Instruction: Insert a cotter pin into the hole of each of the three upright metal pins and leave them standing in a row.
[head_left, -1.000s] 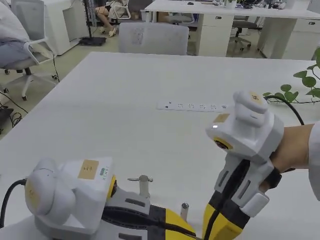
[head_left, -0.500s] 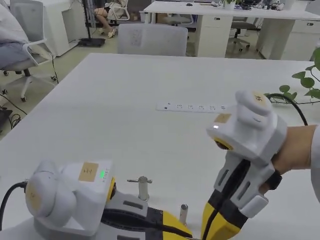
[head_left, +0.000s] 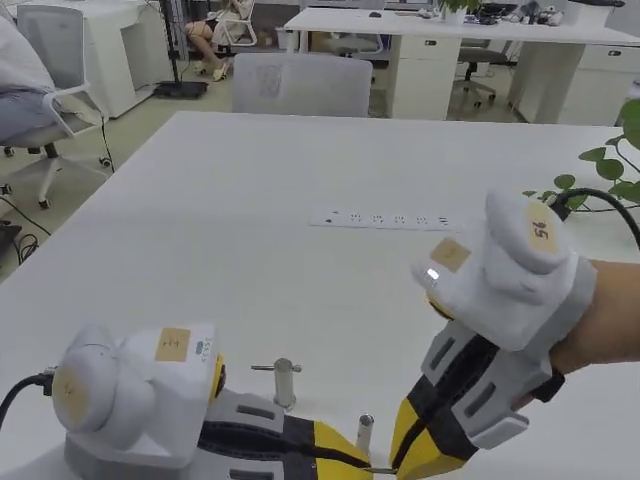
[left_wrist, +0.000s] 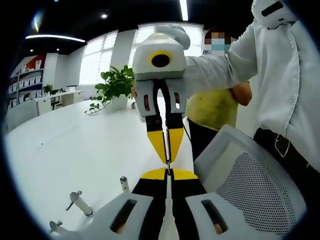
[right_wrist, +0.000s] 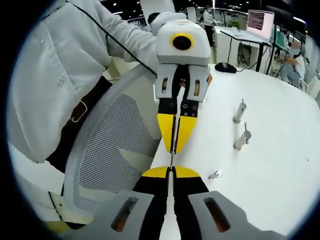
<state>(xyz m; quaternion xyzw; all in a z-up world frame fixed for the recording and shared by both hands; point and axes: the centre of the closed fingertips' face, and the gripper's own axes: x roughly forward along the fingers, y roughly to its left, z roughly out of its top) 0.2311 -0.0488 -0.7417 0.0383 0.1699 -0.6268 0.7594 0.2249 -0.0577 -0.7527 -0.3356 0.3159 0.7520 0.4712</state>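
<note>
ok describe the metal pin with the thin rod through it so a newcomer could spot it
On the white table, look at the near edge, just past the left gripper. The metal pin stands upright there. Unlike the plain pin to its right, it has a thin rod sticking sideways near its top.

Left tool (left_wrist: 169, 173), right tool (right_wrist: 171, 170), both closed, tip to tip

L tongs (left_wrist: 168, 174) & R tongs (right_wrist: 171, 171) yellow-tipped, white bodies; table (head_left: 250, 220) white; pins (head_left: 285, 380) silver.
</note>
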